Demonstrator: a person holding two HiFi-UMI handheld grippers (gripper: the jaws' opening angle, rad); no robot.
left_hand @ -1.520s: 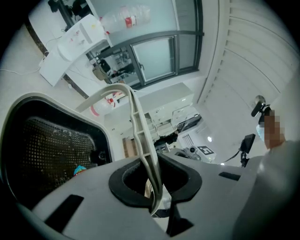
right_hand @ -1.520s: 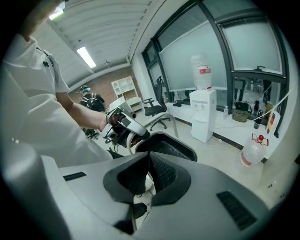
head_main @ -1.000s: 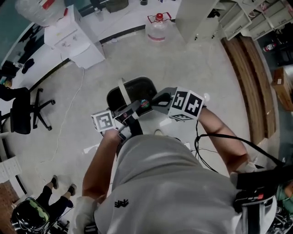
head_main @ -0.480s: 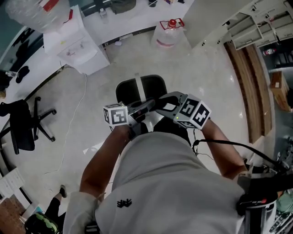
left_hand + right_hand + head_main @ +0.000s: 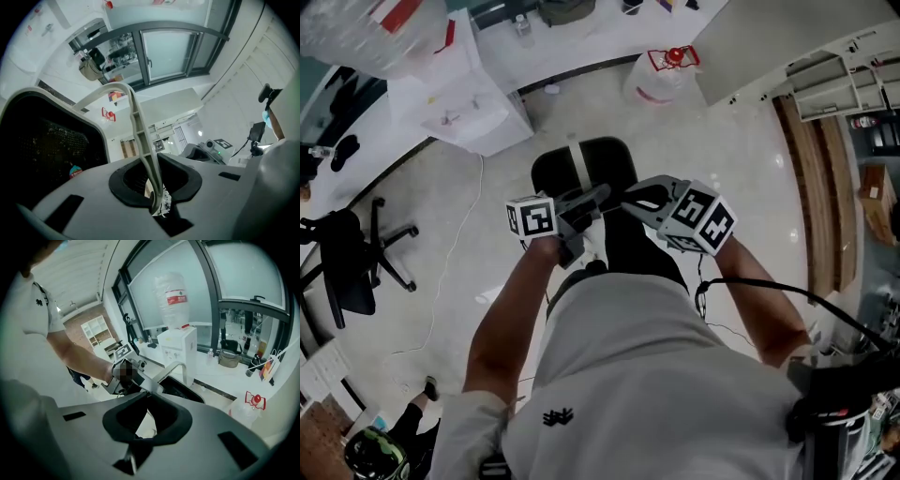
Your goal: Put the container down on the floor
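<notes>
Left gripper clamped on the white handle; black container hangs from it over the floor, just ahead of me. Right gripper closed on nothing, just beside the handle.

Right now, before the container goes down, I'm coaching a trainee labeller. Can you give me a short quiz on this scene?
1. True or false: the left gripper is shut on the container's handle.
2. What colour is the container? A white, B black, C red.
3. Fill in: the jug with the red cap stands on the ____.

Key: 1 true; 2 B; 3 floor.
</notes>
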